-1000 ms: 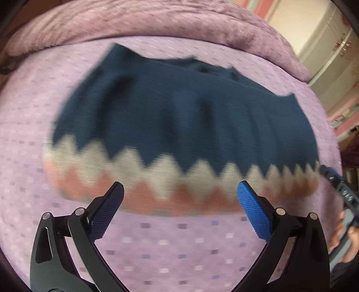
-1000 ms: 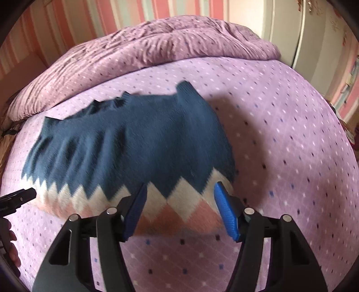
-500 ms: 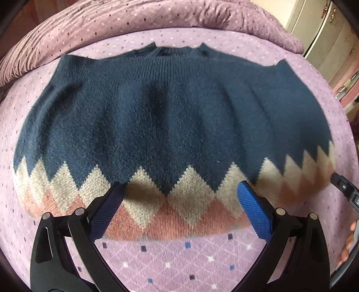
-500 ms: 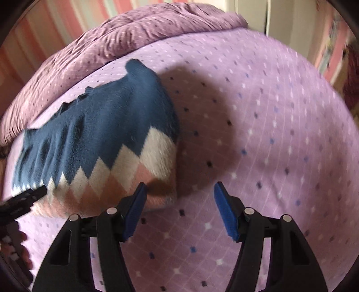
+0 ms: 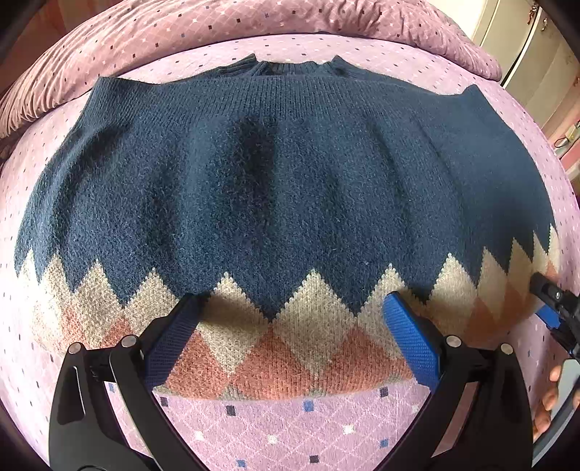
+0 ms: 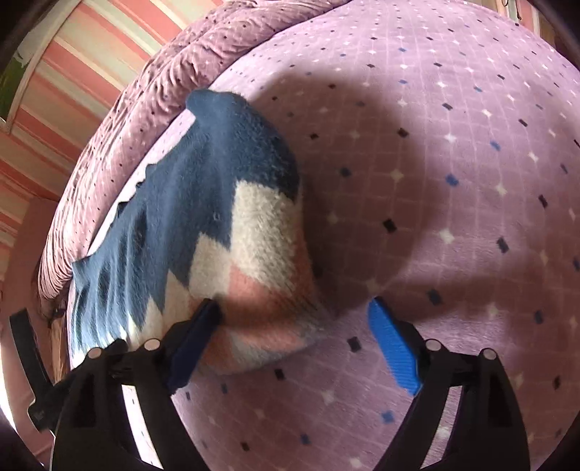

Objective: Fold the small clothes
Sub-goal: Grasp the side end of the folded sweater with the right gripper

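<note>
A small navy knitted sweater (image 5: 282, 188) with a cream and salmon diamond band along its hem lies flat on the lilac bedspread (image 5: 290, 424). My left gripper (image 5: 290, 333) is open and empty, low over the middle of the hem. My right gripper (image 6: 293, 326) is open and empty at the sweater's (image 6: 217, 217) right hem corner, with the corner between the fingers. The right gripper's blue fingertip (image 5: 551, 315) also shows at the right edge of the left wrist view.
A rumpled mauve quilt (image 5: 253, 21) is bunched along the far side of the bed. A cream cupboard (image 5: 536, 58) stands beyond at the right. A pink striped wall (image 6: 72, 72) is behind the bed.
Both grippers have moved down and closer to the sweater. The right one has swung right to the hem corner. The left one has come over the hem's middle. Both stay open.
</note>
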### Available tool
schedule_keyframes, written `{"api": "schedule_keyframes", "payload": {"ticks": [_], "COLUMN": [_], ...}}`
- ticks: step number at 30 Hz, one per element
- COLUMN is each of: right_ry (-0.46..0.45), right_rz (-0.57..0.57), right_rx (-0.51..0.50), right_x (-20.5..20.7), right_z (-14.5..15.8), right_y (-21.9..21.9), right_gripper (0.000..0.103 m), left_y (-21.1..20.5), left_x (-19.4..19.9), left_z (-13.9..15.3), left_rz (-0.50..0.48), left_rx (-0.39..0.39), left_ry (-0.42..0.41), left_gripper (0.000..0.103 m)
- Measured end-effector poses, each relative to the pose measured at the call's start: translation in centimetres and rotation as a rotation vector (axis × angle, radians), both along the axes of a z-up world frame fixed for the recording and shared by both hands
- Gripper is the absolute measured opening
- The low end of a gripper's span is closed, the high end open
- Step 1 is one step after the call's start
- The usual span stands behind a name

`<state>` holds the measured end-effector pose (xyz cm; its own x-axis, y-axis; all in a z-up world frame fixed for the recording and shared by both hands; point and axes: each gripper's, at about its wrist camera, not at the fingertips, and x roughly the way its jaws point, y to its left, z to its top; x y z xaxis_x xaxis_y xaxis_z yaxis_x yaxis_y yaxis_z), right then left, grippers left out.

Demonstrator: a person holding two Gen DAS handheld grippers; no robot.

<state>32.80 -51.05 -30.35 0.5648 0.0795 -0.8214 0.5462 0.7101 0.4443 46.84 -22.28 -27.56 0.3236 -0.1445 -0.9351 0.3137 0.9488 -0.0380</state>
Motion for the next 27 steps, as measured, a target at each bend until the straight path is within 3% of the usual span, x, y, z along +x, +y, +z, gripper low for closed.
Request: {"api": "schedule_keyframes", "payload": {"ticks": [4,9,11,16,24,25,27], "right_ry": [-0.03,-0.001,0.0,0.005,0.044,0.039,0.024], "right_rz": [0.027,0.012,0.017,0.03,0.024,0.026,0.049], "right_rx": [0.039,-0.011,-0.03,-0.06,-0.047,-0.054,-0.08], "right_x": [1.4,3.1,3.4,3.7,4.8,4.8,4.6], "right_z": [-0.1,-0.4,-0.3,0.4,-0.3,-0.2,0.3], "right_y": [0.8,1.8,2.1,2.4,1.7,1.8,2.3], "right_gripper": [0.087,0.084,0.069,0.054,0.058,0.055,0.039], "left_y": [0.7,1.2,1.1,1.1,1.1,1.2,1.1], "left_x": [0.1,0.3,0.3,0.2,0.3,0.2,0.2], "left_z": [0.1,0.0,-0.1,-0.3,-0.5,-0.6,-0.7], "left_rz": [-0.005,0.002,-0.004,-0.013,-0.008,-0.008,-0.012], "left_rx": [0.007,0.006,0.018,0.033,0.038,0.038,0.042], "left_ry": [-0.007,0.002,-0.001,-0.008,-0.012,-0.013,-0.015], "left_gripper": [0.1,0.1,0.1,0.1,0.1,0.1,0.1]}}
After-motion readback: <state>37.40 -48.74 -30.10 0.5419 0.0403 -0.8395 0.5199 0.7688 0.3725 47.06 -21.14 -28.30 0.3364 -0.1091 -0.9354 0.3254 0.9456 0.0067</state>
